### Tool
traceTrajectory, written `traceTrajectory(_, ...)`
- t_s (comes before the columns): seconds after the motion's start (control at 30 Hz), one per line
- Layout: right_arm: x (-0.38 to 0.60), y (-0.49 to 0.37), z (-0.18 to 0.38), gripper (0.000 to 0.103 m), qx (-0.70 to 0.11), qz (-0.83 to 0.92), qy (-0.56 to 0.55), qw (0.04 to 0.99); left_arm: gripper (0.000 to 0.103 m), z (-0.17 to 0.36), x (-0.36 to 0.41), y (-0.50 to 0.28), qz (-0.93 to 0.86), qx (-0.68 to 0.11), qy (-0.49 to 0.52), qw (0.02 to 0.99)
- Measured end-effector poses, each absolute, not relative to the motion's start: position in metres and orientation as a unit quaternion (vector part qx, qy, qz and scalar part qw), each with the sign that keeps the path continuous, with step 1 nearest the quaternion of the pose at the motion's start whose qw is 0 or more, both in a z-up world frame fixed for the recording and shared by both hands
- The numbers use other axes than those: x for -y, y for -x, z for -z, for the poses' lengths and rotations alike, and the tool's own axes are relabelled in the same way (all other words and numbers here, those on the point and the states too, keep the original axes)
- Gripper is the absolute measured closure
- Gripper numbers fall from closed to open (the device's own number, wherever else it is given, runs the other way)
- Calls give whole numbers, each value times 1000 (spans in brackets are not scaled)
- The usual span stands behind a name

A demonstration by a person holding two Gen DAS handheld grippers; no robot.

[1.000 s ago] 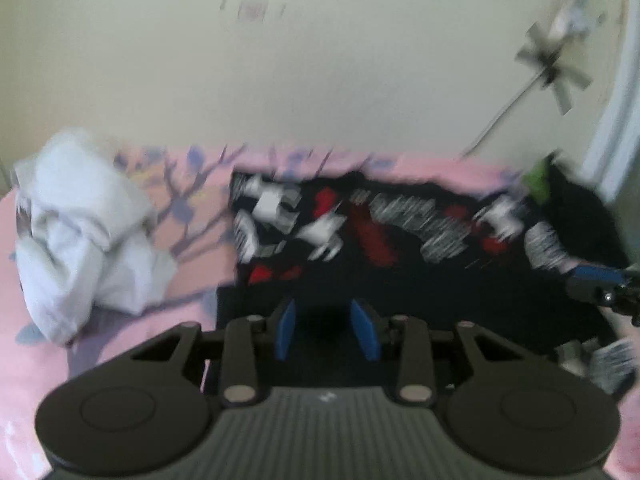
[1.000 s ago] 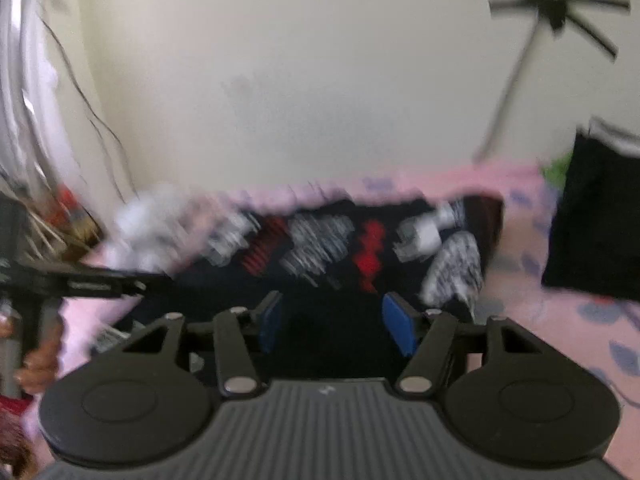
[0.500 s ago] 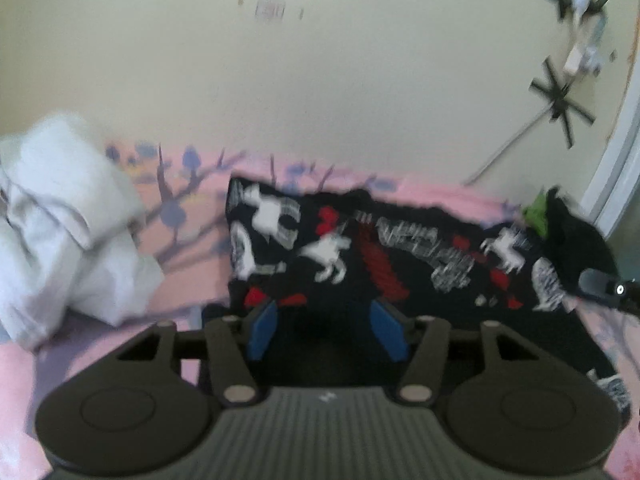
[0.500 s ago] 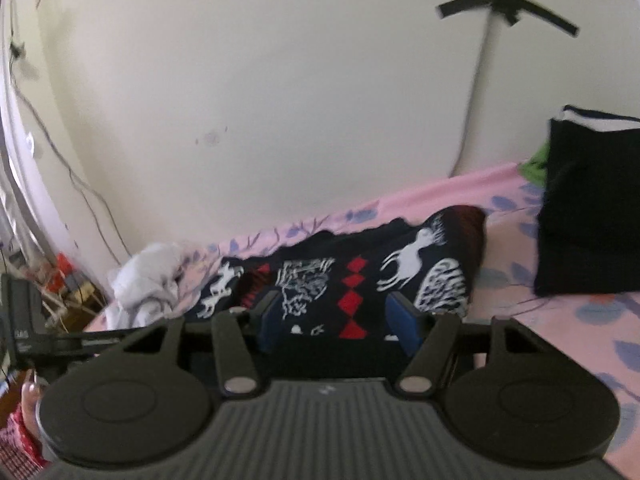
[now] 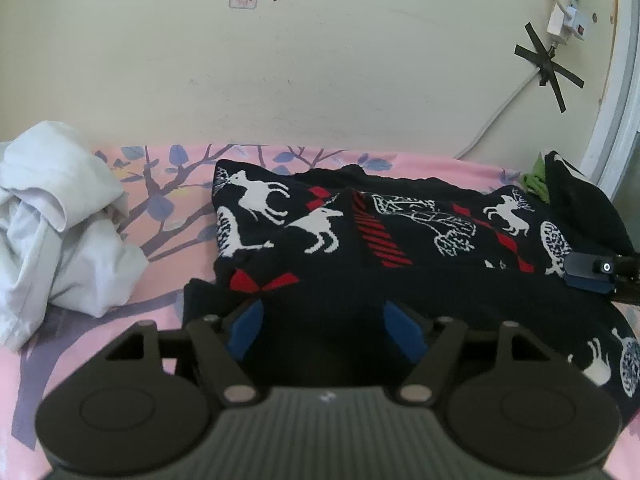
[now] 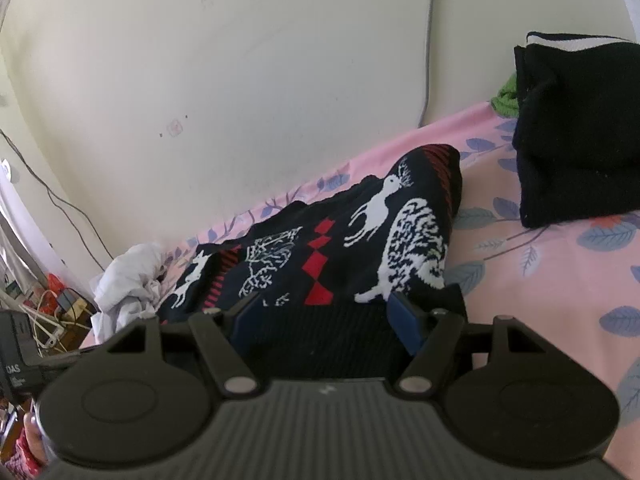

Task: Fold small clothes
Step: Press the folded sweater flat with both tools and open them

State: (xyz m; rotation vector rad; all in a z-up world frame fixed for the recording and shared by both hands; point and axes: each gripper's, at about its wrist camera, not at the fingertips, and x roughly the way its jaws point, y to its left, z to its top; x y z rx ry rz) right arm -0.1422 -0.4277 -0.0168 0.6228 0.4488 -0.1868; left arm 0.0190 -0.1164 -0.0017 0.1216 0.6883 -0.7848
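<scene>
we are folding the black sweater (image 5: 400,240) with white deer and red shapes. it is lying across the middle of the picture on the pink sheet (image 5: 172,280), and it is already doubled over. the left gripper (image 5: 326,330) is at its near edge, low in the middle of the frame. its jaws have just been opening, and the cloth is lying between them, let go. the right gripper (image 6: 326,320) is also loose and wide over the ribbed hem. we think the next good move is to push both grippers low, pinch the hem at matching spots, and lift together so the fold stays even. a white cloth heap (image 5: 56,224) is sitting at the left, and a black folded pile (image 6: 576,140) at the upper right.
</scene>
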Motion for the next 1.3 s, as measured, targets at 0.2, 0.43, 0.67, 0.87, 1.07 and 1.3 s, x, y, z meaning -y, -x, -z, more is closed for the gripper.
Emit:
traceTrajectory(0.2, 430, 145, 17, 40, -215, 89, -311, 922, 26, 2, 120, -19, 380, -334, -64, 860)
traceTrajectory(0.43, 431, 145, 17, 39, -215, 88, -310, 922, 16, 1, 121, -23, 394, -344, -63, 850)
traceTrajectory(0.67, 429, 145, 16, 39, -214, 91, -307, 923, 14, 2, 123, -21, 398, -345, -71, 847)
traceTrajectory(0.87, 429, 145, 16, 39, -214, 91, -307, 923, 13, 2, 120, -22, 399, -345, -61, 847)
traceTrajectory(1.07, 429, 145, 16, 39, -214, 92, -307, 923, 11, 1, 118, -24, 404, -348, -51, 845)
traceTrajectory(1.3, 429, 145, 16, 39, -214, 92, -306, 923, 11, 0, 117, -24, 408, -351, -48, 842)
